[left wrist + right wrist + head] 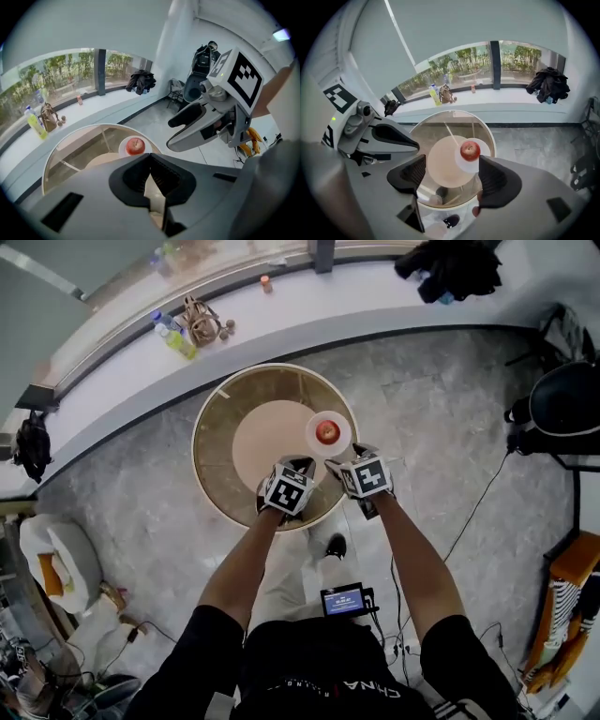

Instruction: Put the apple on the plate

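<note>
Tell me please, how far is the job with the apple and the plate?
Done: the apple sits on the white plate on the round table. In hand: nothing; the right gripper is open and empty, the left gripper shut on nothing. Remaining: nothing visible.

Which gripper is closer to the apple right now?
Right. The right gripper, open, sits just short of the apple on the plate; the left gripper, shut, is further off to its left.

Saw a round glass table (214,448) on a grey stone floor (441,409). Noted bottles (173,334) beside a brown bag (199,322) on the white ledge (309,310), a black jacket (450,268) heaped farther along, well apart from them.
</note>
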The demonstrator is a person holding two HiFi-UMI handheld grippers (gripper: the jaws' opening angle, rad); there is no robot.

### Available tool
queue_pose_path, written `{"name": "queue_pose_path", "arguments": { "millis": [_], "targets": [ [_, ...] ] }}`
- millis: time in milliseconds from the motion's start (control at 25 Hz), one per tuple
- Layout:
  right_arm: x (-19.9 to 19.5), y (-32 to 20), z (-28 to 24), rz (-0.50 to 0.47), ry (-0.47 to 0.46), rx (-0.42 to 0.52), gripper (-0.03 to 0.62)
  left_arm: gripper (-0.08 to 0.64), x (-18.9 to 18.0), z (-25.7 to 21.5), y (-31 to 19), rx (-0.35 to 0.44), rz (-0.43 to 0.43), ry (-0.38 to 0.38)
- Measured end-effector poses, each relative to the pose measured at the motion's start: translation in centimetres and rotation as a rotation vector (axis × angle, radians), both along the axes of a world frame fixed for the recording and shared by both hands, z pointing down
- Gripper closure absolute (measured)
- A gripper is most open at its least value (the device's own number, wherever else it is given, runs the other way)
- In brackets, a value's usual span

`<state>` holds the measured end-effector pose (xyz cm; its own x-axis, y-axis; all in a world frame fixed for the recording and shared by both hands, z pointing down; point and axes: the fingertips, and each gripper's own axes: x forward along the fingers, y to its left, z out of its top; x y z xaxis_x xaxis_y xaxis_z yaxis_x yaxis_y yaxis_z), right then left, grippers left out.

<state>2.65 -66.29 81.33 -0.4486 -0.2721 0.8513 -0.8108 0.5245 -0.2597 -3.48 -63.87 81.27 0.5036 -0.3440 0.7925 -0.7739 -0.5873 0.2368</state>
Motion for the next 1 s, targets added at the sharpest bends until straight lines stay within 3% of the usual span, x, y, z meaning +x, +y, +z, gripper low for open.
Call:
{"name": "queue_pose_path", "arguments": {
  "millis": [120,160,240,320,480,720,880,1000],
  "targets": [
    [0.0,2.7,-6.9,-0.027,-0.038,0.031,0.232,0.543,0.5,-6.0,2.1,0.039,0.041,-0.007],
    [0.0,3.5,-9.0,-0.042,-0.037,0.055,0.274,0.543,0.6,-7.5,2.8,0.046,0.048,-0.008],
    [0.7,4.6,-12.6,-0.051,-0.002,0.122,0.473,0.543,0.7,-10.2,4.3,0.052,0.053,-0.004],
    [1.6,5.6,-15.3,-0.037,0.010,0.154,0.534,0.543,0.9,-12.3,5.7,0.063,0.053,0.002],
    [2.6,8.5,-18.6,-0.007,-0.049,0.145,0.560,0.543,0.8,-14.8,8.5,0.089,0.060,0.007],
    [6.2,11.2,-21.7,0.017,-0.050,0.211,0.560,0.543,1.7,-17.9,11.5,0.130,-0.011,0.023],
    [7.4,13.8,-22.4,0.016,-0.048,0.234,0.560,0.545,3.5,-18.9,15.1,0.145,0.023,-0.012],
    [6.9,16.3,-22.7,0.005,-0.103,0.224,0.560,0.543,4.1,-19.2,18.1,0.140,0.042,-0.015]
  ]
}}
